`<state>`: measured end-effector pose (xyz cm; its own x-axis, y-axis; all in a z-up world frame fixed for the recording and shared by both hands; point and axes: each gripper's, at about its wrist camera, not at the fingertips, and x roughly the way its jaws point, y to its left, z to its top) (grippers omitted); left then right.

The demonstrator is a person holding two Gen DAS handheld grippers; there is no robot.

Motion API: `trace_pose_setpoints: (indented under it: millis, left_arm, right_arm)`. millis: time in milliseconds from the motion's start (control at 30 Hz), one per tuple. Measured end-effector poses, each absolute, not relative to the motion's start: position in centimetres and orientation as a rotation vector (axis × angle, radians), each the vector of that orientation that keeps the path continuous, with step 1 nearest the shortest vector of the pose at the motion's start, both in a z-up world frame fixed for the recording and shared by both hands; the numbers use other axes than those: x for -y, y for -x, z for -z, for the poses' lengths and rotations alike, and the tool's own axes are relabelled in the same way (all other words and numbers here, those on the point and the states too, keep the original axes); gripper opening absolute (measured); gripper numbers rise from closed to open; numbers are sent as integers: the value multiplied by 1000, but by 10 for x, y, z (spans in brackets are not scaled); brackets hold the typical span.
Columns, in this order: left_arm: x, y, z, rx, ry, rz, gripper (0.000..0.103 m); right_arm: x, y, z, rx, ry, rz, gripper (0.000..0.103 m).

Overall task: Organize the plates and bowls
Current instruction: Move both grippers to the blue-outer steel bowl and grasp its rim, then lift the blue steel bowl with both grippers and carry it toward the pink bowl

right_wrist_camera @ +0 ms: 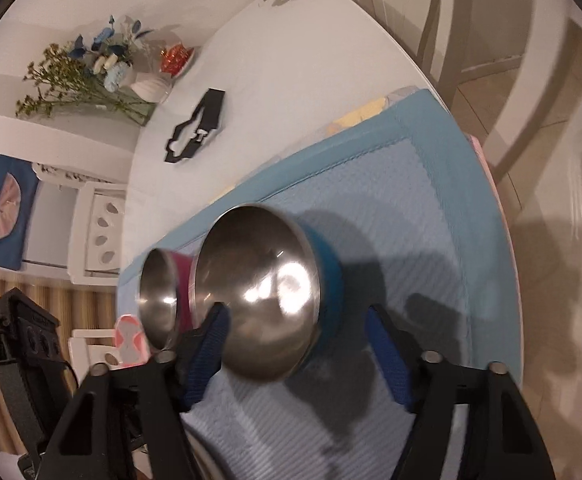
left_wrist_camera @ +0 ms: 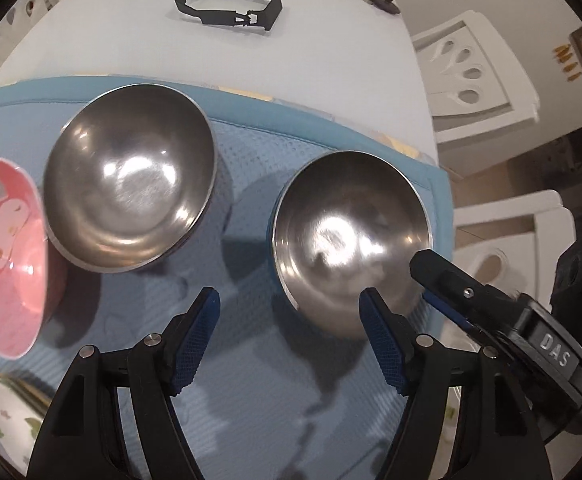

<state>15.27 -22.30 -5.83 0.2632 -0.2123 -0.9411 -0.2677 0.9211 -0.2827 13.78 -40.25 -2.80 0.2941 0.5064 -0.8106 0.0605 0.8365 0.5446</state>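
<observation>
- The left gripper (left_wrist_camera: 291,344) hangs above the blue mat (left_wrist_camera: 251,400) with its jaws spread wide and nothing between them.
- A steel bowl with a blue outer wall (left_wrist_camera: 351,236) stands on the mat just ahead of this gripper, toward its right finger; the tip of that finger overlaps the near rim of the bowl in the left wrist view, but I cannot tell if they touch.
- A second steel bowl (left_wrist_camera: 131,176) stands on the mat further to the left, apart from the first one.
- A pink bowl with a cartoon figure (left_wrist_camera: 3,256) is at the left edge of the same view, just beside the second steel bowl.
- A plate with a small leaf pattern (left_wrist_camera: 7,412) shows partly at the lower left.
- The right gripper (right_wrist_camera: 297,344) is also wide open and holds nothing.
- In the right wrist view the blue-walled bowl (right_wrist_camera: 259,292) lies between its two fingers, closer to the left finger; contact is not clear.
- In the left wrist view one finger of the right gripper (left_wrist_camera: 443,276) reaches to the right rim of this bowl.
- The mat lies on a white table (right_wrist_camera: 271,80), where a black outline piece (right_wrist_camera: 195,128) rests well apart from the bowls.
</observation>
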Motion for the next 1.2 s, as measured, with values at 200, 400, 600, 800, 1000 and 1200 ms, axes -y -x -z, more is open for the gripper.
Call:
trace_pose_setpoints:
  millis: [200,400,600,800,1000,1200]
  left_arm:
    - [236,-165,82,-1341,403,-68,38]
    - [237,-167,89,-1332,388,-101,20]
    - [232,-166,95,-1325,399,-97,14]
    - [231,-166,91,-1324,406,-105,14]
    - [229,-160,81,-1302,385,-92,14]
    - [226,-154,68,-1283,366,-71,14]
  right_arm:
    - [393,-161,49,-1300,-405,-337,56]
    - [385,-170,65,-1351,-313,-342,38]
    - [379,-173,64,-1344,-252,-328,16]
    - [371,-170,60,-1347,-228,-321,15]
    - [366,-160,46,-1330,-199,-306,15]
    - [365,-150,36,-1315,-234,-295,16]
